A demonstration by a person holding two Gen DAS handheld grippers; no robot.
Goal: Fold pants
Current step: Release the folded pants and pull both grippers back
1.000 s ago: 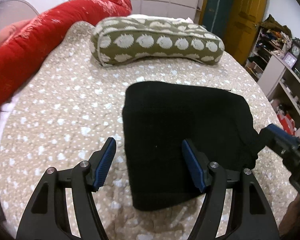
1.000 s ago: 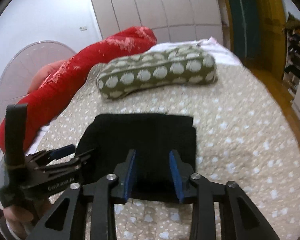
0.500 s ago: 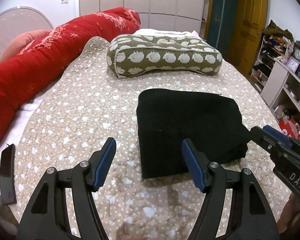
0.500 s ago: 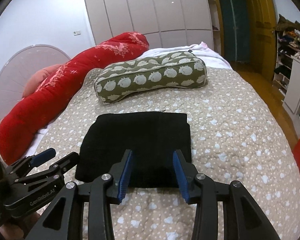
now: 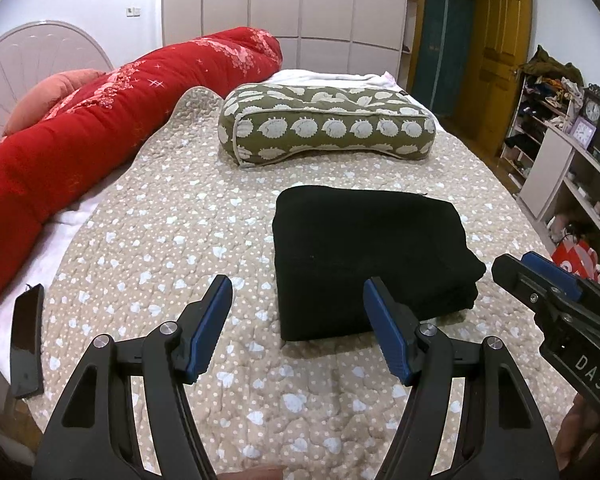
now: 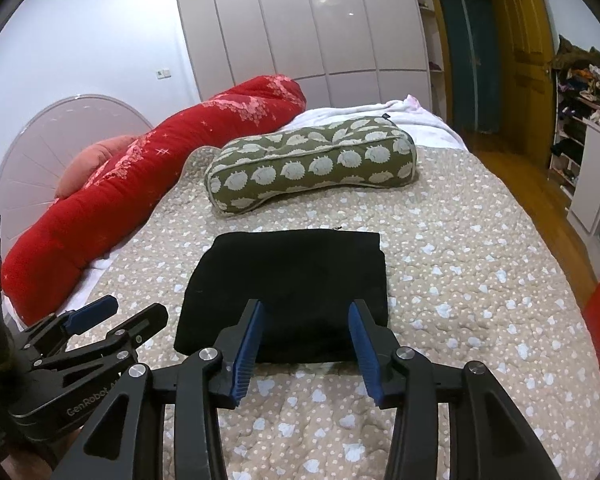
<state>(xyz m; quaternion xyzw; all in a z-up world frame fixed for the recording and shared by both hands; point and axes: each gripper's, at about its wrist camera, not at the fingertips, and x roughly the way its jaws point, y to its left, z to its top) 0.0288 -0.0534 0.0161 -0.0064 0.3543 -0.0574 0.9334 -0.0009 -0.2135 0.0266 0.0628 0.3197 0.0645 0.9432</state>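
Since both grippers have been pulled back and raised off the black folded knit pants (image 5: 364,256), the garment is left lying free as a compact rectangular stack on the beige heart-print quilted bedspread (image 5: 172,240); a second ago it filled the lower view, with the left jaws right over it. The left gripper (image 5: 298,328) is held with jaws spread wide and nothing between them, just short of the pants' near edge. The right gripper (image 6: 306,344) is seen with jaws opening, nothing pinched, the near hem only framed behind them. The fold is judged finished, or nearly so; a slight bulge of layers remains at the pants' right corner. Beyond the pants an olive cushion with white hedgehog print (image 5: 328,124) is laid, well apart. Left of the pants a long red rolled quilt (image 5: 100,128) is stretched along the bed's edge, and a black flat phone-like slab (image 5: 27,340) is seen near-left. Nothing is found blocking the pants.
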